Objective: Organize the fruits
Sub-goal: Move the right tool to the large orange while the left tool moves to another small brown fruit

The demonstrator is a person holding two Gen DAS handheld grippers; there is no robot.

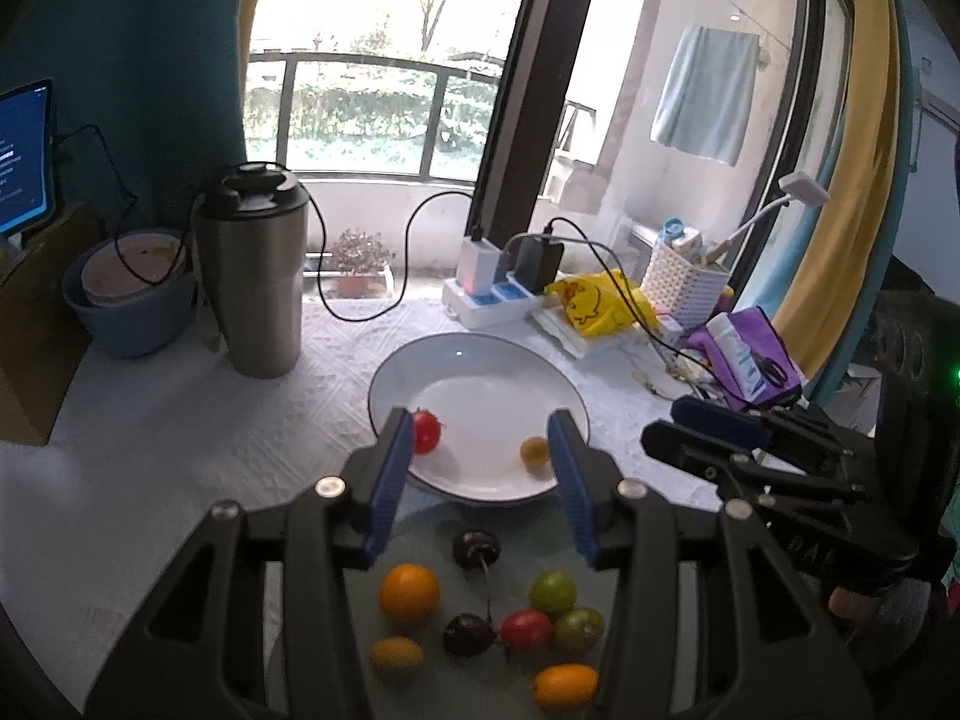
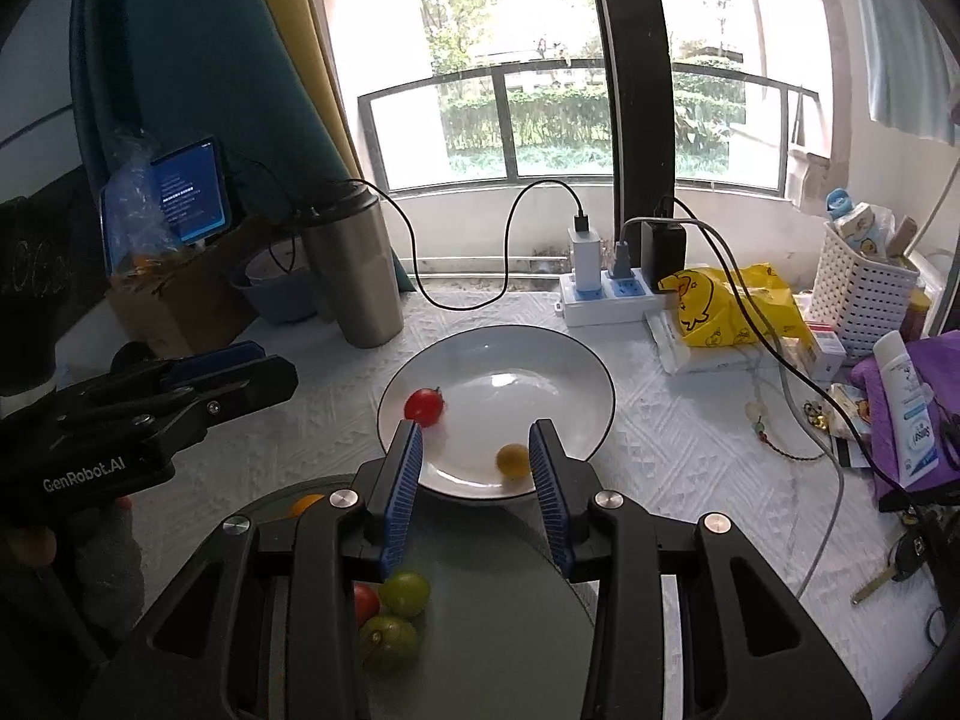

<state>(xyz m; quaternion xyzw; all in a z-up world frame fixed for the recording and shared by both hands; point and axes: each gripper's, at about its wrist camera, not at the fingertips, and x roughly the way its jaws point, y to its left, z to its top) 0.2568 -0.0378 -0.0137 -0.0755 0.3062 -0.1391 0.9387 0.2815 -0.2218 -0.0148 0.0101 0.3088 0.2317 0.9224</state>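
A white plate (image 1: 480, 360) holds a red cherry tomato (image 1: 426, 431) and a small yellow fruit (image 1: 534, 451). Nearer to me, a grey plate (image 1: 510, 546) carries an orange (image 1: 409, 593), two dark cherries (image 1: 476, 547), green fruits (image 1: 552, 591), a red tomato (image 1: 527, 629) and kumquats (image 1: 565, 686). My left gripper (image 1: 479, 420) hangs open and empty above the gap between the plates. My right gripper (image 2: 474, 429) is open and empty too, over the white plate's (image 2: 600, 378) near rim, beside the yellow fruit (image 2: 512, 459). Each gripper shows in the other's view.
A steel tumbler (image 1: 258, 276) and blue bowls (image 1: 132, 306) stand at the back left. A power strip (image 1: 486, 294) with cables, a yellow bag (image 1: 594, 300), a white basket (image 1: 684, 282) and a purple pouch (image 2: 918, 396) crowd the right. Keys (image 2: 900, 564) lie near the right edge.
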